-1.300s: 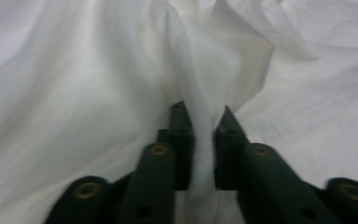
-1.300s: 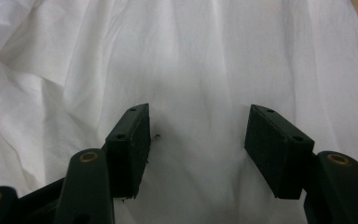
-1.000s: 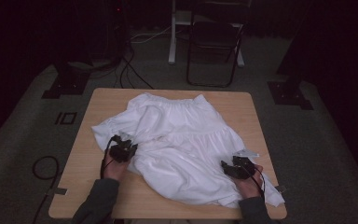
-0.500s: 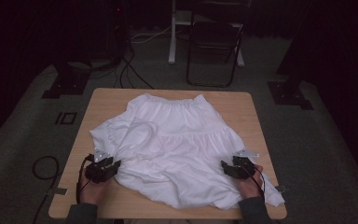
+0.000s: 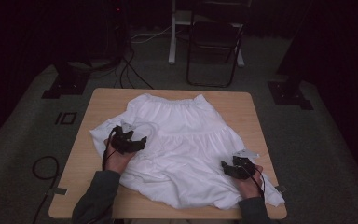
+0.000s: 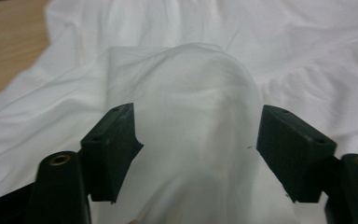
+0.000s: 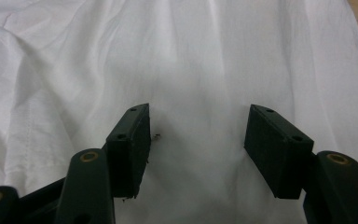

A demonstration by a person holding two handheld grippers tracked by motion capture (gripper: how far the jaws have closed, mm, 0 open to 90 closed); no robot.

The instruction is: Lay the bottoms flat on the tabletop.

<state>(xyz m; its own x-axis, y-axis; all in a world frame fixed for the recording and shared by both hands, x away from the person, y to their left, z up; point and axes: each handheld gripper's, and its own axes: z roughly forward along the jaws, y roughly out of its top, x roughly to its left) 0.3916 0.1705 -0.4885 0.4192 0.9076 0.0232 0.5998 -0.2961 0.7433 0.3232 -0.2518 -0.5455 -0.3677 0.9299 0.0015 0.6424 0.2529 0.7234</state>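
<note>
Both tongs stand with their jaws apart over a white skirt (image 5: 186, 144) that lies spread across the wooden surface (image 5: 242, 100). Left tongs (image 5: 142, 141) hover above the left part of the cloth, near its edge; their jaws have just been opening. In the left gripper view a raised fold of thin fabric (image 6: 191, 121) bulges up between the two black jaws, and the pads do not press on it. Right tongs (image 5: 224, 165) sit low over the right front part of the skirt, close to its hem, with jaws wide apart; in the right gripper view smooth white cloth (image 7: 196, 130) lies flat between them, and neither pad pinches it.

The skirt's gathered waistband (image 5: 175, 101) points to the far side of the surface, and the hem spreads toward the person, reaching nearly to the near edge. A dark folding chair (image 5: 214, 51) stands on the floor beyond the surface, and cables (image 5: 130, 70) trail across the floor at the far left.
</note>
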